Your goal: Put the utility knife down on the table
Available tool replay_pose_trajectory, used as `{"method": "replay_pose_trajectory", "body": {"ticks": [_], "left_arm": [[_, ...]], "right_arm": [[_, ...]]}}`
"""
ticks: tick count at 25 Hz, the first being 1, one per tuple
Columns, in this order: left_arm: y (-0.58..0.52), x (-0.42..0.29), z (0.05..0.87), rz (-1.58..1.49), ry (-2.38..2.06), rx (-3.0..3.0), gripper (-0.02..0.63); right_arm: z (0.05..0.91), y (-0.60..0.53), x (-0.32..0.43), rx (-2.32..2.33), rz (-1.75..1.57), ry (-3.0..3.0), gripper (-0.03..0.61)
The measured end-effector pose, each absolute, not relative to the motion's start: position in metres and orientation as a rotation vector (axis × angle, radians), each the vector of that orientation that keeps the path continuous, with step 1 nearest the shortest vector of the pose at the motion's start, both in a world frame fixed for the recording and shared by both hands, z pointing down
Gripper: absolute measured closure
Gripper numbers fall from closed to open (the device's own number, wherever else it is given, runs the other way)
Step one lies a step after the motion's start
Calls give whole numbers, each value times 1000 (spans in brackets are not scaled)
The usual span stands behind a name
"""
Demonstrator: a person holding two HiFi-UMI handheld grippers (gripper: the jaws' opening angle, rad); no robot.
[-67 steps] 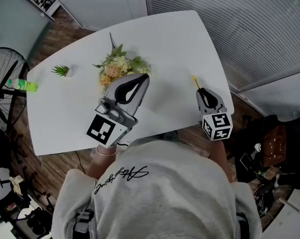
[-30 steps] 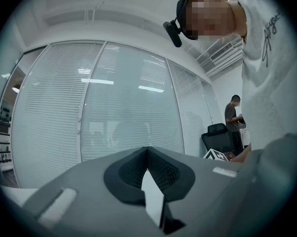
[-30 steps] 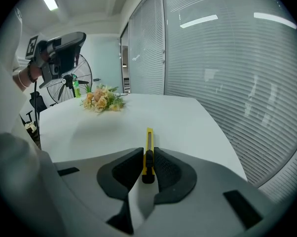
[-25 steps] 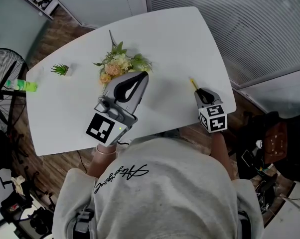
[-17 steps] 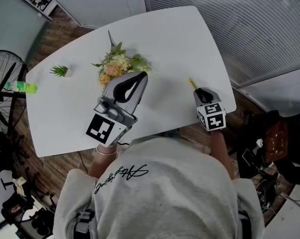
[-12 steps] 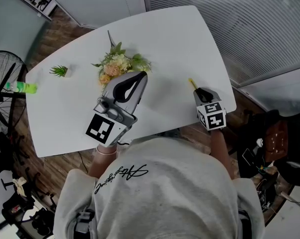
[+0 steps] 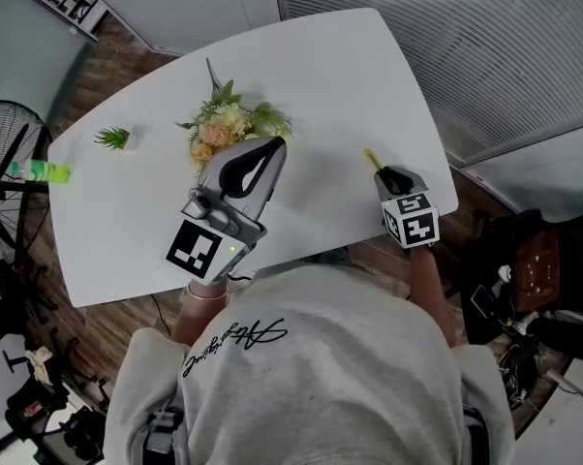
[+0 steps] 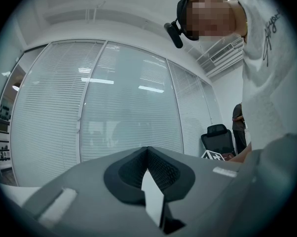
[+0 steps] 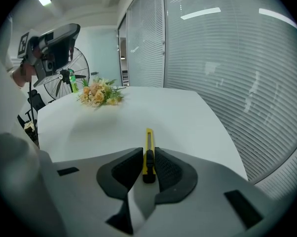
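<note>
A yellow utility knife with a black slider sits between the pads of my right gripper. Its blade end points away over the white table. The jaws are opening, and both pads still seem to touch the knife. In the head view the knife sticks out ahead of the right gripper near the table's right edge. My left gripper is held level above the table's middle, shut with nothing in it. In its own view the left gripper faces a blinds-covered glass wall.
A bunch of artificial flowers lies on the table just beyond the left gripper. A small green plant stands at the far left. A green bottle and a fan are off the table's left end. The table edge is close to the right gripper.
The right gripper and the knife have shifted slightly left since the earliest frame and have held still since. The left gripper has not moved.
</note>
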State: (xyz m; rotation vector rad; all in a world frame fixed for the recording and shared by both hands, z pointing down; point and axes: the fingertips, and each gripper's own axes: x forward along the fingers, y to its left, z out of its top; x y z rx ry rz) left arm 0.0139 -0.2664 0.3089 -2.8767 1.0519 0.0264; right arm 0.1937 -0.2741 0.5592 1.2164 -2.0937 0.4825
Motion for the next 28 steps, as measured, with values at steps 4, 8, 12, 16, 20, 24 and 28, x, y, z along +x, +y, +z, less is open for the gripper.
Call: {"method": "replay_pose_trajectory", "body": {"ticks": [4, 8, 12, 16, 20, 24, 28], "left_arm": [[-266, 13, 308, 24, 1050, -2876, 620], [-265, 13, 307, 22, 1047, -2875, 620], [-266, 15, 307, 24, 1039, -2875, 620], [-266, 18, 306, 29, 1023, -2878, 620], [-266, 22, 303, 36, 1002, -2880, 620], [-267, 25, 301, 39, 985, -2883, 620], [-266, 28, 299, 44, 971, -2883, 620]], "right_arm": [[559, -274, 192, 1217, 493, -2098, 495], [556, -272, 188, 1198, 494, -2113, 439], [540, -275, 189, 1231, 465, -2146, 439], [518, -277, 189, 1262, 420, -2183, 439], [493, -279, 189, 1302, 363, -2235, 440], [470, -281, 188, 1338, 311, -2290, 440], [448, -281, 187, 1368, 253, -2333, 442]]}}
